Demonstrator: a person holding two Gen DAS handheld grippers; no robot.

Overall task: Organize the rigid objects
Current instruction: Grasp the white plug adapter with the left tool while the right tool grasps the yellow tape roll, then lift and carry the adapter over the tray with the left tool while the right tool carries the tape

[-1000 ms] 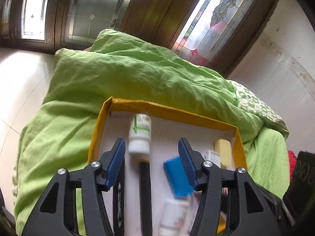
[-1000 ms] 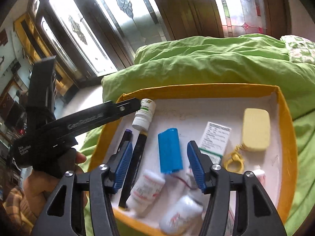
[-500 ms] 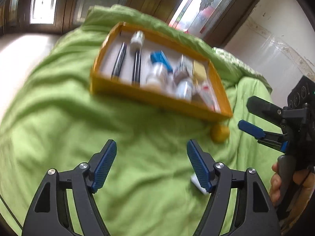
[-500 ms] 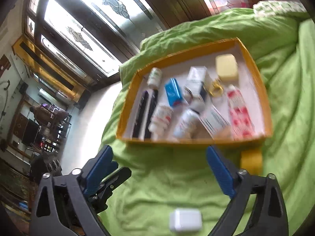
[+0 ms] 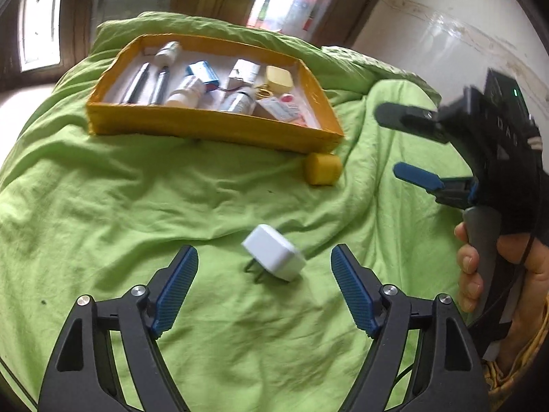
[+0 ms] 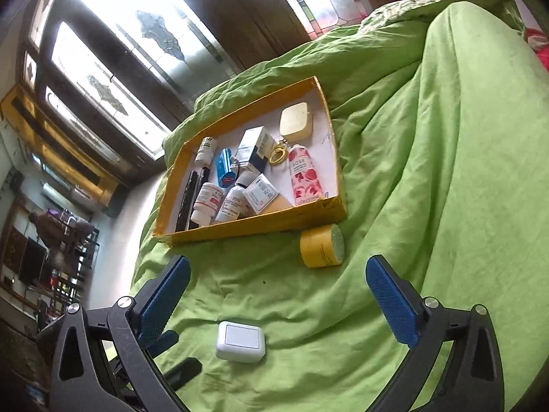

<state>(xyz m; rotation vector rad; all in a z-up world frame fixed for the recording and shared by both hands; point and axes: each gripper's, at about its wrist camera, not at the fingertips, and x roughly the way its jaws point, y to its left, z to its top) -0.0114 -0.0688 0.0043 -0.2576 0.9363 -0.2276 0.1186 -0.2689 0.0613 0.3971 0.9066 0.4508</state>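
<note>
— What changed since a second ago?

— Both my grippers have pulled back from the tray (image 5: 192, 122); then I was right over it.

— Where's the charger?

— The white charger (image 5: 272, 257) lies on the green blanket (image 5: 103, 206), prongs toward my left side, between and just ahead of my left gripper (image 5: 264, 286), not touched. In the right view it sits low, nearer the left finger of my right gripper (image 6: 278, 300).

— Your hands?

— My right hand (image 5: 480, 267) grips its handle, jaws pointing left.

— And the jaws?

— Both spread wide, holding nothing. A yellow jar (image 6: 322, 245) lies just beside the tray's near corner.
</note>
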